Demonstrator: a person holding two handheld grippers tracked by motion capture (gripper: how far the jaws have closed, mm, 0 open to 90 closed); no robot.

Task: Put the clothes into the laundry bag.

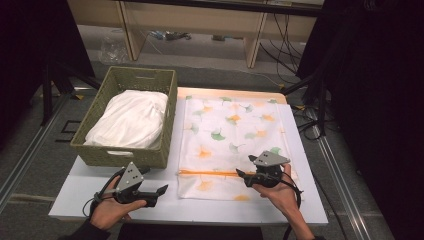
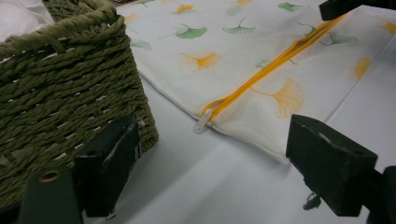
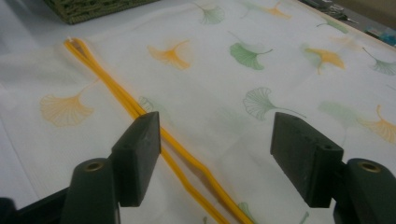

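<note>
Table [image 1: 300,200]: white top, standing on grey floor, with dark curtains at both sides and a wooden shelf unit behind. Woven basket [image 1: 117,150] at left rear holds white cloth [image 1: 130,120]. Leaf-print bag [image 1: 235,135] lies flat beside it, orange zipper [image 1: 210,173] along the near end. Left gripper [image 1: 159,192] rests on bare table, jaws wide. Right gripper [image 1: 244,167] sits over the zipper, jaws wide, holding nothing.

White table [image 1: 200,205]; beyond it wooden bench [image 1: 131,35], floor cables [image 1: 280,30], crumpled plastic [image 1: 112,50].
</note>
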